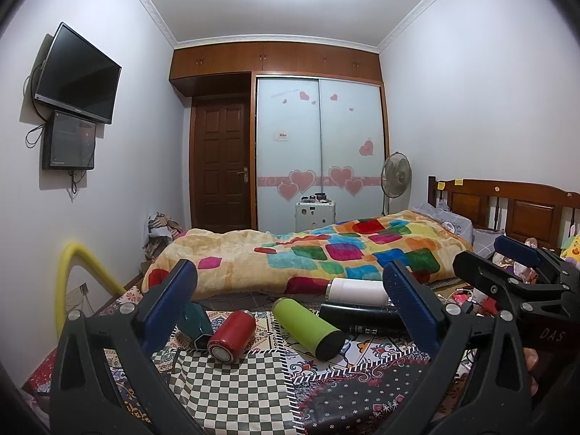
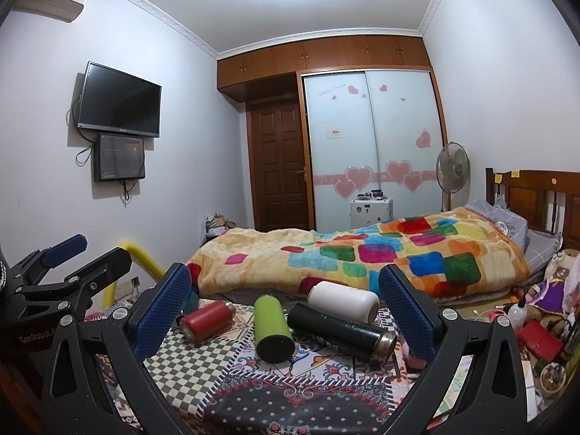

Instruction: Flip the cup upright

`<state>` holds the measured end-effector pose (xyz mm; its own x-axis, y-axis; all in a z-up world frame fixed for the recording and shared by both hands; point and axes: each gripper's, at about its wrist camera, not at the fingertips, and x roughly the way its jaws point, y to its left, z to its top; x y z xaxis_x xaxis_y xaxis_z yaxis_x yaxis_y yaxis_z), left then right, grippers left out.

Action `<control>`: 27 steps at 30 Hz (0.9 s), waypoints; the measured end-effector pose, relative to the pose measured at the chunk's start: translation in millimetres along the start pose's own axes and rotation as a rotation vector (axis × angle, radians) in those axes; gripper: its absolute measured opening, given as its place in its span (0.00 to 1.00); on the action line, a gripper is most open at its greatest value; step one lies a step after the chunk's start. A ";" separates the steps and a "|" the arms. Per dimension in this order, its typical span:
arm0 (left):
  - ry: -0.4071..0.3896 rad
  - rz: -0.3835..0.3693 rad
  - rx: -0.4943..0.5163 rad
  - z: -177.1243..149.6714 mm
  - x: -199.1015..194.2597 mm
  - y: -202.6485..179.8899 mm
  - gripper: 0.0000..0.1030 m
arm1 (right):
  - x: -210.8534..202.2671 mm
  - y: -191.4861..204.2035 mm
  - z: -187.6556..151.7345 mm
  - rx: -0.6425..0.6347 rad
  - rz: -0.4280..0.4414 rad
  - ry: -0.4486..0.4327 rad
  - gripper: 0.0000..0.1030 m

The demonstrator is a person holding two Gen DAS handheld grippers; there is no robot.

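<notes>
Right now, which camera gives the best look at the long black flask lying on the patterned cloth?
The right wrist view: the long black flask lies whole on its side between the open blue fingers, its metal end showing. In the left wrist view the same flask is partly hidden behind the left gripper's right finger, so its end cannot be seen.

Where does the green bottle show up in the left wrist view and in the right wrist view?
Left wrist view: the green bottle lies on its side at lower centre, between the red cup and the black bottle.
Right wrist view: the green bottle lies at lower centre, its dark end toward the camera, left of the black bottle.
Shared landmark: the white bottle lying just behind it.
</notes>
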<state>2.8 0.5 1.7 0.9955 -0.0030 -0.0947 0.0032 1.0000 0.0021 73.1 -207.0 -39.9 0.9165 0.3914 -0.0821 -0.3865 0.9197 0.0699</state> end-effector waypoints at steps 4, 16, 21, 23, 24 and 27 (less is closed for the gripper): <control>-0.003 -0.001 0.004 -1.0 0.2 -0.8 1.00 | 0.0 -0.4 0.5 0.001 0.000 -0.001 1.00; -0.005 0.001 0.007 -2.2 -0.5 -0.1 1.00 | -1.8 -0.9 2.9 0.002 0.003 -0.002 1.00; -0.006 0.002 0.007 -2.0 -0.2 -0.4 1.00 | -4.4 -2.6 5.5 0.006 0.002 -0.003 1.00; -0.005 0.001 0.007 -2.2 -0.1 -0.1 1.00 | -4.0 -2.0 6.3 0.006 0.002 -0.003 1.00; -0.003 0.000 0.006 -2.4 -0.1 0.1 1.00 | -3.8 -1.8 7.2 0.006 0.002 -0.002 1.00; 0.000 0.000 0.006 -2.5 1.2 0.7 1.00 | -1.7 0.7 6.8 0.006 0.001 -0.001 1.00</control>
<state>3.7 1.2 -0.9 0.9955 -0.0033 -0.0942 0.0041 1.0000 0.0079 72.0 -207.3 -33.0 0.9161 0.3925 -0.0812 -0.3870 0.9189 0.0762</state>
